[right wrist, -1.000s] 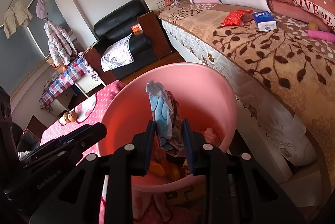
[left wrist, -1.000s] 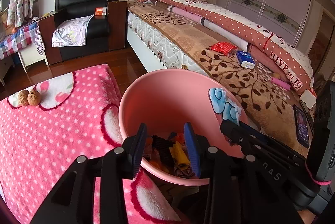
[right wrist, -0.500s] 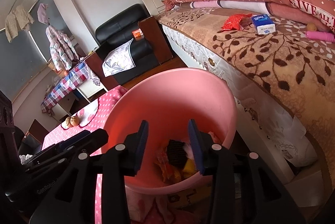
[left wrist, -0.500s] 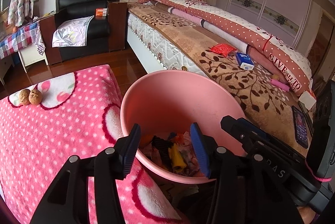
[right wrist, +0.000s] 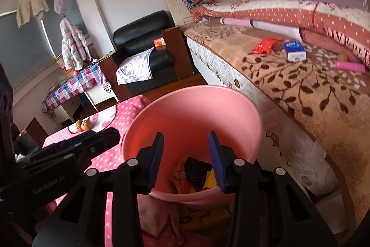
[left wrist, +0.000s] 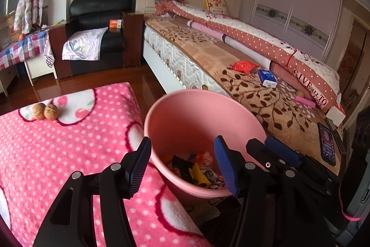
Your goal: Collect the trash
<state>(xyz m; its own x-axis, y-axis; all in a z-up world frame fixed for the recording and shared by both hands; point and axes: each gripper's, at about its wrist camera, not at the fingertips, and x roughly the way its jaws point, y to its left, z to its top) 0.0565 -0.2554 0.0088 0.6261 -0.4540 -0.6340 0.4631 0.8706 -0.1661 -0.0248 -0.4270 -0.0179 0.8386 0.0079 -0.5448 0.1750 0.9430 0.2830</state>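
Blue-padded jaws stand apart and empty on both the left gripper (left wrist: 182, 165) and right gripper (right wrist: 186, 160), poised over the pink bin (left wrist: 240, 113) with wrappers (left wrist: 196, 169) heaped at its bottom. Farther off on the bed (right wrist: 312, 94), a red packet (right wrist: 266, 45) and blue tissue pack (right wrist: 294, 51) remain. Reaching there carelessly could knock the bin's rim and tip it.
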